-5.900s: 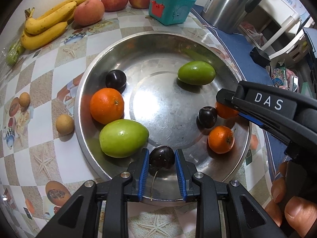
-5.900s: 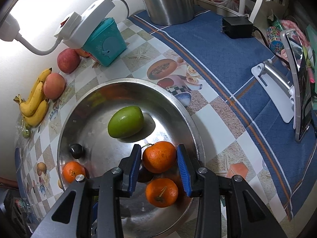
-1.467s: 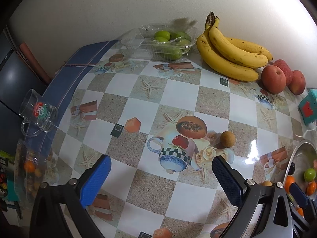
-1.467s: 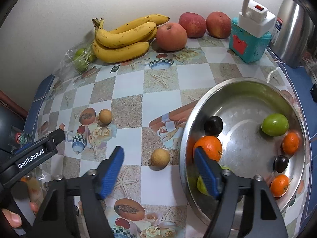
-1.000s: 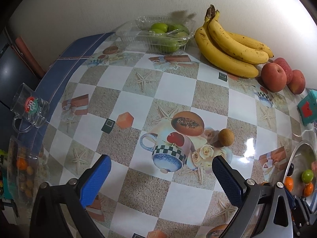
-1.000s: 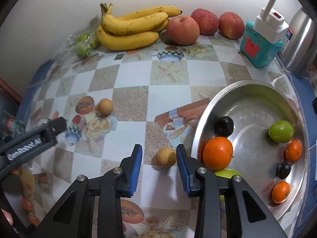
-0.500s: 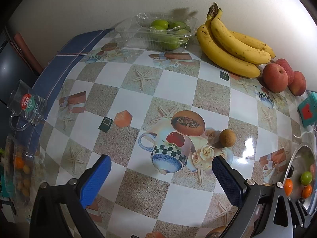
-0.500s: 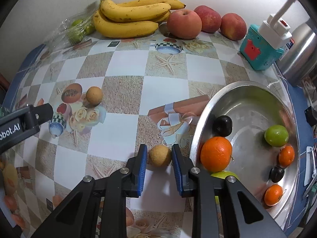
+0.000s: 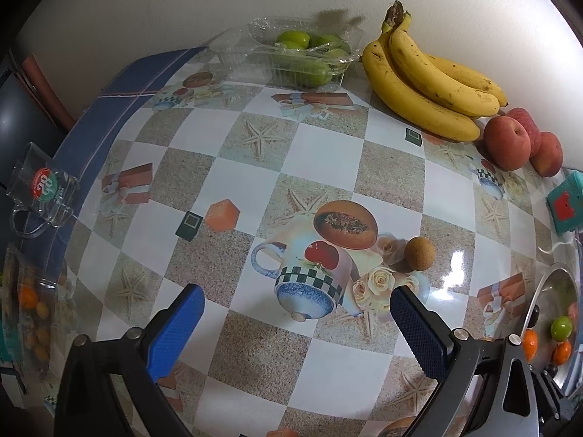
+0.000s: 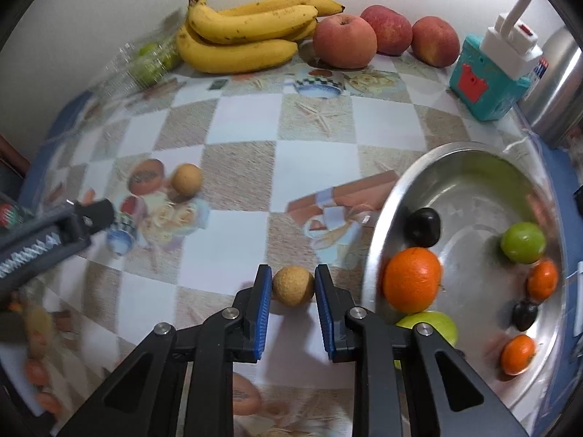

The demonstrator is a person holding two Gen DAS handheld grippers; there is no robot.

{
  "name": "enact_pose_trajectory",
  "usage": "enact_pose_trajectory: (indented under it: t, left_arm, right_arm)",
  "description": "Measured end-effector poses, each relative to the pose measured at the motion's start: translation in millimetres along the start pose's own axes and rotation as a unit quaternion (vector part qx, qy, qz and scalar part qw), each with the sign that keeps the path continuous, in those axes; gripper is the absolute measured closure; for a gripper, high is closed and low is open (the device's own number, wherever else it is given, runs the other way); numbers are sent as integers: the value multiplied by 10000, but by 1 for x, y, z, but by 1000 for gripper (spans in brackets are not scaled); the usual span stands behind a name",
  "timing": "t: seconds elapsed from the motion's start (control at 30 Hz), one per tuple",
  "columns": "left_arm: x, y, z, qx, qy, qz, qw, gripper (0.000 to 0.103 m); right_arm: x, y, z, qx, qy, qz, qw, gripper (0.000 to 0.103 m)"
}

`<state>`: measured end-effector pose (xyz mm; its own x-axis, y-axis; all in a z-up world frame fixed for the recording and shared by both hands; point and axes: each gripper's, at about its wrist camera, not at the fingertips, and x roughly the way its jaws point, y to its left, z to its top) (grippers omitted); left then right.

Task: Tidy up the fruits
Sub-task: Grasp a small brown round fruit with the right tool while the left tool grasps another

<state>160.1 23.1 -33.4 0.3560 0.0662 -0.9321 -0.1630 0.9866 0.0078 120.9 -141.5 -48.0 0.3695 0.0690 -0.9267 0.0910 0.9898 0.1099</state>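
Right gripper (image 10: 293, 287): I have it closed on the near brown fruit (image 10: 293, 286), pads on both its sides.
Fruit place: on the table (image 10: 313, 160), just left of the steel bowl (image 10: 379, 240) rim.
Left gripper (image 9: 297, 322): wide open, empty; second brown fruit (image 9: 419, 253) lies far-right of it.
Room: open table to the left.

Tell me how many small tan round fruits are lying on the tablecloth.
2. One tan fruit sits beside the steel bowl, pinched in the right gripper. The other tan fruit lies farther left on the printed teacup picture. More could be hidden behind the grippers.
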Motion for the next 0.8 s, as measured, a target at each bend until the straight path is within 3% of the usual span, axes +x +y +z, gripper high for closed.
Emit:
enact_pose_trajectory:
  t: [0.2,0.43,0.57,0.8]
  left_arm:
    - [5,-1,5,-15,11,-332,9994,0]
    - [3,-18,16,346,-274,-691,9966,2]
    - [6,-31,19,475,-296,-1016,9932,15]
    - [15,-61,16,819,-255,-1156,9896,36]
  right_arm:
    - [-14,-1,5,96,-225,163,9996,78]
    - [-29,-16,9,364,-481,365,9975,78]
    - [-35,-27,13,552,-586,464,9957,78]
    - [-38,-43,14,784,-642,593,9931,78]
